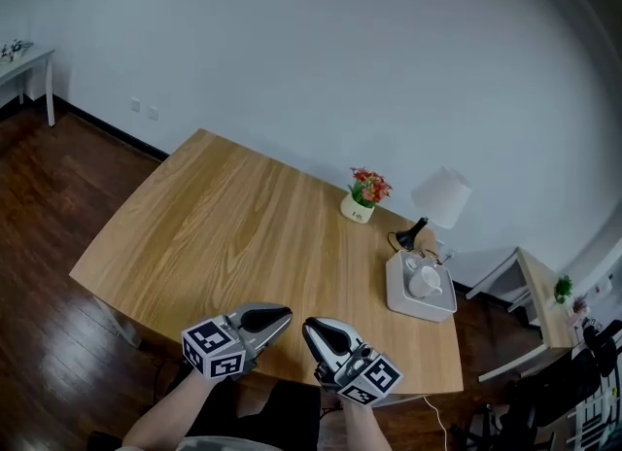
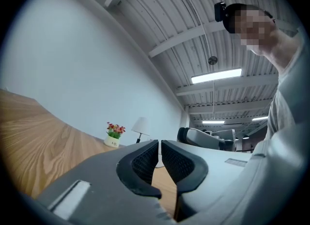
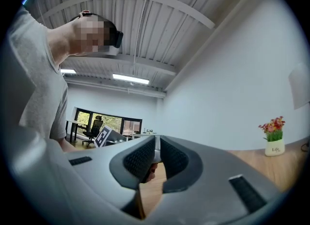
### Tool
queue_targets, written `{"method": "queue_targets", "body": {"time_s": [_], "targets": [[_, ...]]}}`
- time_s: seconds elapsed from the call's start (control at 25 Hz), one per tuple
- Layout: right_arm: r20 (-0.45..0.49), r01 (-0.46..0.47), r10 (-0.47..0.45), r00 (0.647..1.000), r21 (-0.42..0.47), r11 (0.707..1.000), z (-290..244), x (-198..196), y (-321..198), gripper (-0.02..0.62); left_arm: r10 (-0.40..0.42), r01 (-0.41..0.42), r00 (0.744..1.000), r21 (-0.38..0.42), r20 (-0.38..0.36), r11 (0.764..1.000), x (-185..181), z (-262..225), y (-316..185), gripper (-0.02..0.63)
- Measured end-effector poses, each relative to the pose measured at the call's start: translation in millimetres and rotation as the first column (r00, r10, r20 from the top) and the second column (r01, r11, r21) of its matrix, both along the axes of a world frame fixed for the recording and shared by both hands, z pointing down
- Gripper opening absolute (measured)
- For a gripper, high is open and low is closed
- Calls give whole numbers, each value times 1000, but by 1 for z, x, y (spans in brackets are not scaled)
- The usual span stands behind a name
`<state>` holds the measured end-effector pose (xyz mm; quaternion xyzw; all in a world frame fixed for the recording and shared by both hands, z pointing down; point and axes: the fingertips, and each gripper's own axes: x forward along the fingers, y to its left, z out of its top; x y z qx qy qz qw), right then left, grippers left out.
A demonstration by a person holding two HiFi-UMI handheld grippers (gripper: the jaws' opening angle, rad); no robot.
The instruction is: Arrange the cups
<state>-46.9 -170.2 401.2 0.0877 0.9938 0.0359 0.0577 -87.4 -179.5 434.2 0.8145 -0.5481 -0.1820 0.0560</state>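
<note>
The cups (image 1: 425, 283) sit in a white tray (image 1: 399, 301) near the table's (image 1: 224, 225) right edge, towards the far corner. I count two white cups, one nearer and larger, and one smaller behind it. At this size a third could be hidden, so two is my best reading.

From the tools, the tray lies ahead and off to the right. The right gripper (image 1: 316, 330) is the nearer one and the left gripper (image 1: 274, 318) is farther away. Both are over the near edge of the table, close to the person's body and well apart from the tray. By my judgement the right hand has the shorter path to the cups. Reaching them calls for a forward sweep to the right.

Each tool is closed on nothing. In the left gripper view the jaws (image 2: 159, 144) stand together with only a thin slit between the pads. In the right gripper view the jaws (image 3: 158, 141) are pressed close in the same way, and no object is between them.

Beyond the tray stand one black-based lamp (image 1: 439, 196) with a white shade and one flower pot (image 1: 359, 208) holding red blooms. Both are near the far edge, just beside the tray's back corner. The rest of the wood is bare. There are two grippers, one tray and one table.
</note>
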Motion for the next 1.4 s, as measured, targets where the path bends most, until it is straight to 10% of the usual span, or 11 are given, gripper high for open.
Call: {"method": "queue_targets", "body": {"time_s": [1.4], "targets": [[-40,65,-64,997,13,998,6,-29,24,29,-52,53,998,8,-17,999,-25,-2,16,29]]}}
